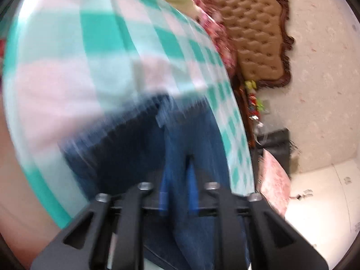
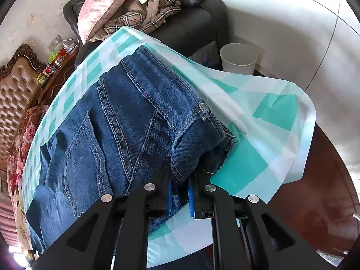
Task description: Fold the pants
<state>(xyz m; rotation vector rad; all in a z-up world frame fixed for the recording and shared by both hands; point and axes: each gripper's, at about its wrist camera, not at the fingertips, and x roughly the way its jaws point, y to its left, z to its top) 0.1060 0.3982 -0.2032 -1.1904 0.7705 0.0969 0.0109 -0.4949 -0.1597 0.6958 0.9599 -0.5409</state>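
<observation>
Blue denim jeans [image 2: 112, 123] lie across a green and white checked tablecloth [image 2: 258, 153], back pockets and seams facing up. My right gripper [image 2: 181, 180] is shut on the folded waistband corner, and denim fills the gap between its blue pads. The left wrist view is blurred by motion. In it the jeans [image 1: 191, 135] run down from the tablecloth [image 1: 67, 56] into my left gripper [image 1: 177, 180]. That gripper is shut, with denim showing between its pads and more cloth hanging below it.
The cloth hangs over a round dark wooden table [image 2: 326, 180]. Behind it stand a white bin [image 2: 238, 58] and a black sofa [image 2: 191, 29] piled with pink pillows and a plaid blanket. A tufted brown headboard [image 1: 254, 33] and a cluttered shelf stand by the wall.
</observation>
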